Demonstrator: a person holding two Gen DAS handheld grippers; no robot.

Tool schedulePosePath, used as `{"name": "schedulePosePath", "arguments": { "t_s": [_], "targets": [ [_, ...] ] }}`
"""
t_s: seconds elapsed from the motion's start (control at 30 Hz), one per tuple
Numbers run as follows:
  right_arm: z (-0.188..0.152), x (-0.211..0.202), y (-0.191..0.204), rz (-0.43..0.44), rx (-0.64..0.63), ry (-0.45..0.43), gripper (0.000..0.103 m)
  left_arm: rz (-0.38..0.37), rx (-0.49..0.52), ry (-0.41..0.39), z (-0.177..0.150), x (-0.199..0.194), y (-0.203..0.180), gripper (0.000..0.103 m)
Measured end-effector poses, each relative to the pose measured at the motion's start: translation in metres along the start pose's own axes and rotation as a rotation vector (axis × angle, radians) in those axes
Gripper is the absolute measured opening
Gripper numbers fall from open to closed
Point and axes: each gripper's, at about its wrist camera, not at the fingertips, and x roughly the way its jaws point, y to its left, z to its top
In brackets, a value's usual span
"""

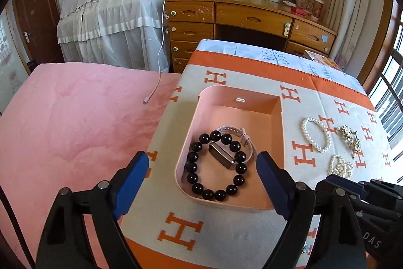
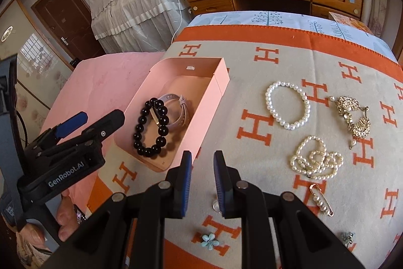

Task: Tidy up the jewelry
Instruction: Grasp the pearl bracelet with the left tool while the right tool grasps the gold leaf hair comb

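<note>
Orange H-patterned blanket [image 2: 277, 62] under pink box [image 1: 275, 140], left gripper [image 1: 202, 177] spread, right gripper [image 2: 201, 183] slightly parted

Clear trinket [image 2: 216, 205] — half-hidden behind right hand-held gripper [image 2: 201, 180]

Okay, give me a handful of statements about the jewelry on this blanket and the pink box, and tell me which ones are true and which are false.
1. The black bead bracelet lies inside the pink box. True.
2. The white pearl bracelet is in the box too. False: it lies on the blanket, to the right of the box.
3. The left tongs are open and hold nothing. True.
4. The right tongs grip the pearl pin. False: the pin lies on the blanket; the tongs' gap shows only blanket.
5. A watch with a pale strap shares the box with the black beads. True.
</note>
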Motion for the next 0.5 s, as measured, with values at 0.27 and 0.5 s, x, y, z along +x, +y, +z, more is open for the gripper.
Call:
{"name": "schedulePosePath", "arguments": {
  "t_s": [0.27, 0.5],
  "targets": [
    [-0.024, -0.002, -0.015, -0.028, 0.025, 0.024, 0.018, -0.016, 0.035, -0.031, -0.004, -0.02, -0.018, 0.086],
    [-0.036, -0.016, -0.024, -0.042, 0.04, 0.003, 0.018, -0.026, 0.08, -0.056, -0.011, -0.035, -0.039, 0.086]
  ]
}}
